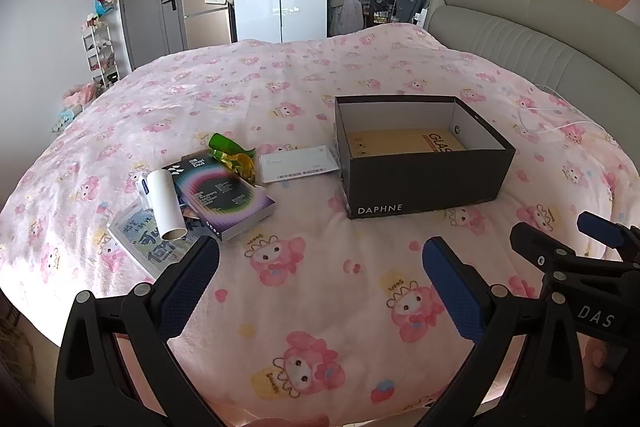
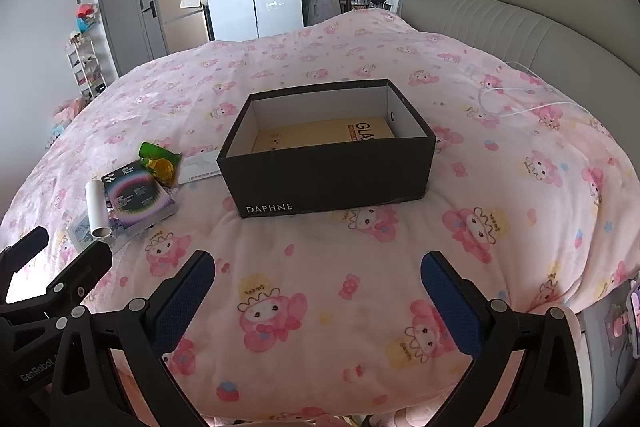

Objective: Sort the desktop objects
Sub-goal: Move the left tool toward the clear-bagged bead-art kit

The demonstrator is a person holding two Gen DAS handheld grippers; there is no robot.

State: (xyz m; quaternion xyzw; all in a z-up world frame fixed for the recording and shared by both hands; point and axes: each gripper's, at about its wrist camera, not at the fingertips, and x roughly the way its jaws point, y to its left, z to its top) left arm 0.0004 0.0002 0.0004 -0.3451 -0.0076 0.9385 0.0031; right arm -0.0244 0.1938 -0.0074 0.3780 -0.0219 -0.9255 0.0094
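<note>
Both tongs hang spread wide with nothing between their blue pads: our left tongs and our right tongs sit side by side low over the pink bed cover.

Ahead of the right tongs stands the open black shoebox, with a yellow flat pack lying on its floor. Ahead and to the left of the left tongs lies the loose pile: a white tube leaning on a dark booklet, a pale printed packet under them, a green and yellow wrapper behind, and a white card just beside the box wall.

We judge the pile the risk. The tube is round and rests on a slope, so a nudge could roll it off. The soft quilt gives under pressure, so thin flat pieces may sink and slip past the pads.
</note>
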